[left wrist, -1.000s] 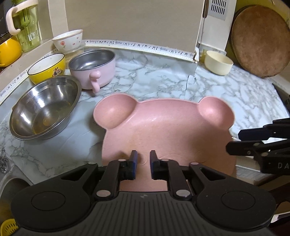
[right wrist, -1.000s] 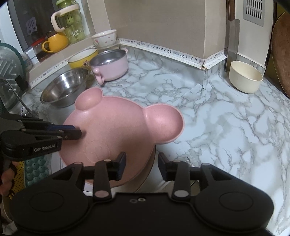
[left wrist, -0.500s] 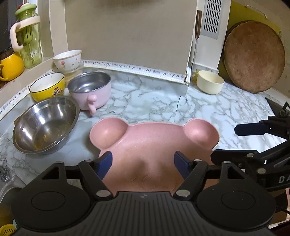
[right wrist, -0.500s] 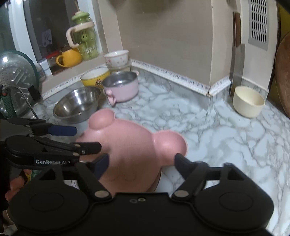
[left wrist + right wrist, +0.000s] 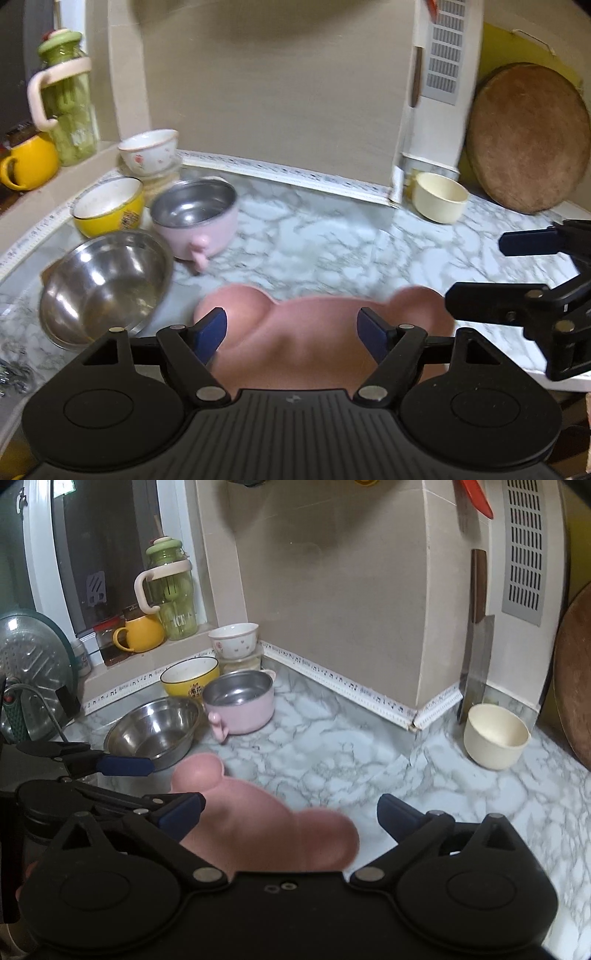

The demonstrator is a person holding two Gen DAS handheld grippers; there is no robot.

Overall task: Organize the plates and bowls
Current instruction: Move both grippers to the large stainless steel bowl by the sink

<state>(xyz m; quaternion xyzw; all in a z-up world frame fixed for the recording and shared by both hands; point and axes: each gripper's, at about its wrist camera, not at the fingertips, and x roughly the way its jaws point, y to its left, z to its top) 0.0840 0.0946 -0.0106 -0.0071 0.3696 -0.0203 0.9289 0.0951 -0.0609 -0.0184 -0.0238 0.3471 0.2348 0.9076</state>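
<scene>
A pink bear-shaped plate point(image 5: 325, 339) lies at the near edge of the marble counter, also in the right wrist view point(image 5: 266, 834). My left gripper point(image 5: 293, 334) is open and empty above its near part. My right gripper point(image 5: 291, 816) is open and empty beside it, and shows in the left wrist view point(image 5: 517, 273). Bowls stand at the back left: a steel bowl point(image 5: 107, 284), a pink steel-lined bowl with a handle point(image 5: 195, 218), a yellow bowl point(image 5: 109, 205) and a white flowered bowl point(image 5: 149, 151). A cream bowl point(image 5: 439, 197) stands at the back right.
A green jug point(image 5: 66, 99) and a yellow mug point(image 5: 27, 162) stand on the window ledge. A round wooden board point(image 5: 528, 136) leans at the right wall. A cleaver point(image 5: 478, 664) stands behind the cream bowl. A strainer lid point(image 5: 33, 672) is at far left.
My left gripper let go of the pink plate and opened; the right opened too. Both grippers have pulled back and risen, so the plate lies lower in view.
</scene>
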